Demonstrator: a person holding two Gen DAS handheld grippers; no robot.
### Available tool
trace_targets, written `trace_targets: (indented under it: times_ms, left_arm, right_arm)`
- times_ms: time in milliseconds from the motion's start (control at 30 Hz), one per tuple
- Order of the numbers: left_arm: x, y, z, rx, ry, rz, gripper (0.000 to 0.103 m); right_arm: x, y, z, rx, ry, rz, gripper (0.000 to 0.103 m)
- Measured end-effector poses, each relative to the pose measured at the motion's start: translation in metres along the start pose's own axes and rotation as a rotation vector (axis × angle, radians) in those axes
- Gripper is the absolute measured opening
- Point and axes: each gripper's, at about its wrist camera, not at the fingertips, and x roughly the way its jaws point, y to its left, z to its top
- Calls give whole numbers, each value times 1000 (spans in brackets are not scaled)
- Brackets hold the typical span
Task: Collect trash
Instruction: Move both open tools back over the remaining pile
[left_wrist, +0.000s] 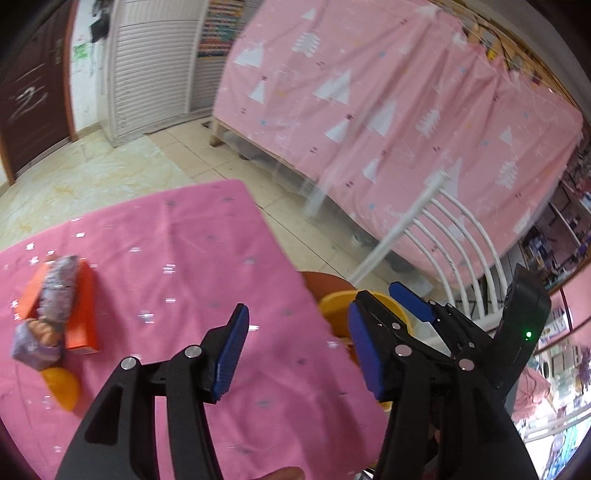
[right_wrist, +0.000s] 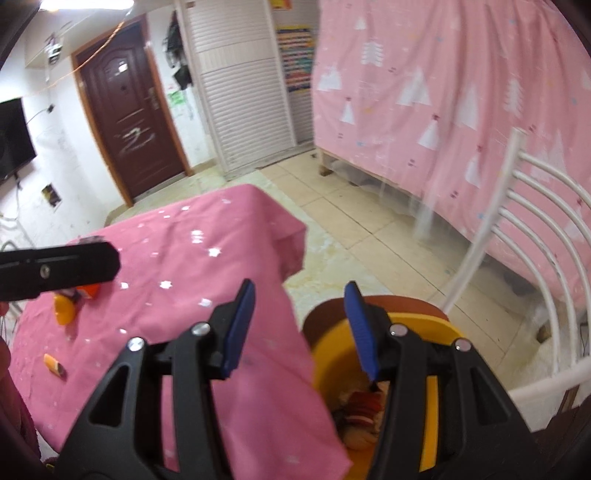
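In the left wrist view, the trash lay at the far left on the pink tablecloth (left_wrist: 177, 258): an orange box (left_wrist: 83, 310), a crumpled purple wrapper (left_wrist: 55, 291) lying on it, and a round yellow piece (left_wrist: 62, 386) just below them. The left gripper (left_wrist: 295, 354) stood over the cloth with its blue pads apart and nothing between them. To its right, this view showed the right gripper (left_wrist: 388, 306) from the side, above the yellow bin (left_wrist: 332, 306). The right wrist view showed other things: a small orange and dark wrapper (right_wrist: 55, 365) alone on the cloth at the left, and the yellow piece (right_wrist: 64, 310) partly hidden under a black part of the other tool. The right gripper (right_wrist: 299, 325) was also half open and empty. Only here the inside of the yellow bin (right_wrist: 325, 365) was visible, with red and white trash (right_wrist: 364, 410) in it. A white chair (right_wrist: 535, 229) stood at the right.
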Motion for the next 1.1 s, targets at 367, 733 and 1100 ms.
trace_targets:
  times_ms: [367,733,1100]
  left_arm:
    - [-39,86,-2,-104,-59,118,48]
    - [-59,167,-15,-207,-74,213,48]
    - [-53,213,-32,-262,-41,229,48]
  right_arm:
    - [22,86,14,-123,23,91,48]
    - [33,147,20,-224,34,161,48]
    - [37,179,26,-283,39,193,48]
